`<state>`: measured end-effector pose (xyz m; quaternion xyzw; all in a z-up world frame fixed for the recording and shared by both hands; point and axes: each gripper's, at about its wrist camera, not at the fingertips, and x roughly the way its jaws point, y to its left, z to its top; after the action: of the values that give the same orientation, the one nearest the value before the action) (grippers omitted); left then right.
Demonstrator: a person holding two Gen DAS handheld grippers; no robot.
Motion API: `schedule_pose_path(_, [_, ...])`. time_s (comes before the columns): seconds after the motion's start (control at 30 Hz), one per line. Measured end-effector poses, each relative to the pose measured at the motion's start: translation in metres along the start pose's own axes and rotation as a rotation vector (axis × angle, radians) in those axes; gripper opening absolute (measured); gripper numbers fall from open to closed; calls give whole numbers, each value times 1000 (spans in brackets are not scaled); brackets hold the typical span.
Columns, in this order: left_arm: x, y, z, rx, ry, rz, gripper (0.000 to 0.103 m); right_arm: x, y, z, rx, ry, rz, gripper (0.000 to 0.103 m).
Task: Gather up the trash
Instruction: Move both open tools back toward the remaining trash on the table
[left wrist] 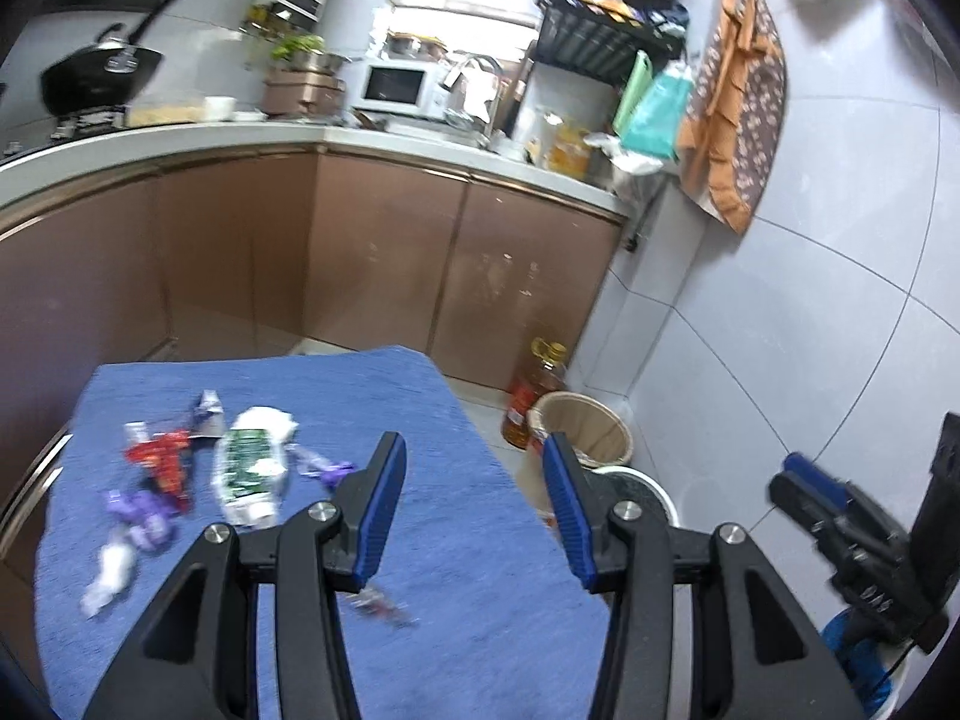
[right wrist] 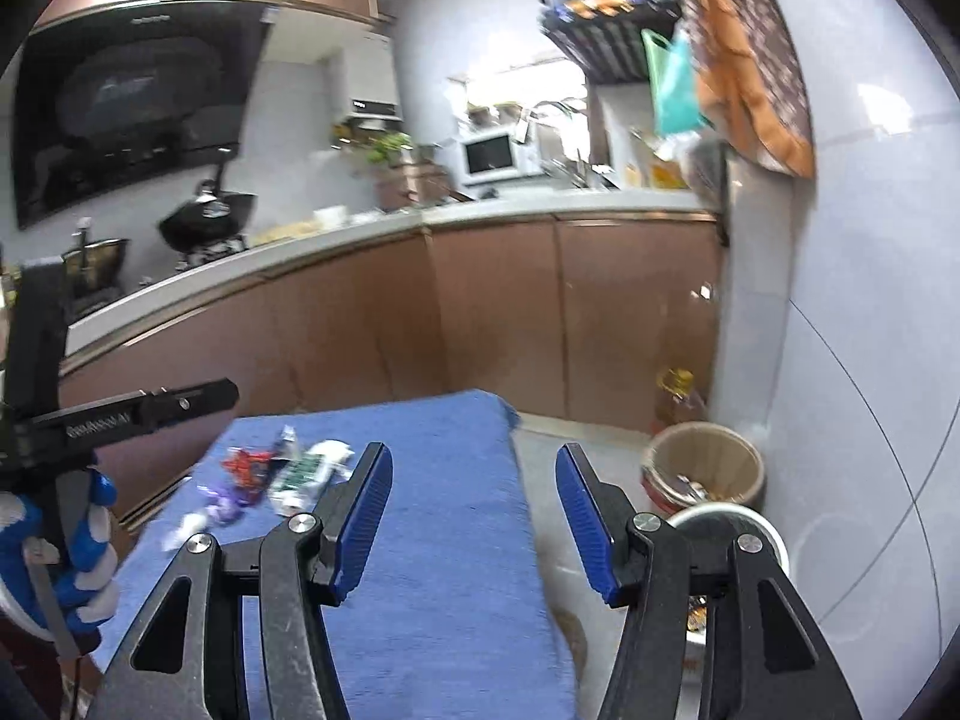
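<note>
Both the left gripper (left wrist: 474,450) and right gripper (right wrist: 474,462) hang with jaws apart and nothing between them above the blue-clothed counter (left wrist: 420,540). The trash (left wrist: 240,468), wrappers and a crushed packet, lies clustered on the counter's far left, so collecting looks barely begun; next, one gripper must descend over a wrapper and carry it to the bin (left wrist: 585,426) on the floor just beside the counter

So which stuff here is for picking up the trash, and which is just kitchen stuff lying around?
For the job:
- red wrapper
- crushed green-label bottle
- purple wrappers
- white crumpled scrap
- tan bin
- both grippers, fingers open and empty: left, right

Just lying about:
- microwave
- black wok
- oil bottle
- hanging apron
</note>
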<state>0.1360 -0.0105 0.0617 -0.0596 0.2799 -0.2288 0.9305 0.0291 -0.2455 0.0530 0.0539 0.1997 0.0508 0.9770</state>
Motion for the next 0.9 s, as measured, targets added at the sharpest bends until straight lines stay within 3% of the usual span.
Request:
schedule_pose_path(0.2, [-53,54,-8,-34,-53,97,45,-19,32,13,-40,-30,86,55])
schedule_pose_path(0.43, [-80,115,-20,-76,-48,193,45,0,57,15,-66,2,175,55])
schedule_pose_path(0.63, [-68,175,-34,-147,-3,262,45,46,61,8,-63,78,209,55])
schedule_pose_path(0.9, [-8,206,-58,-106,65,368,45,117,51,-4,-35,193,224,55])
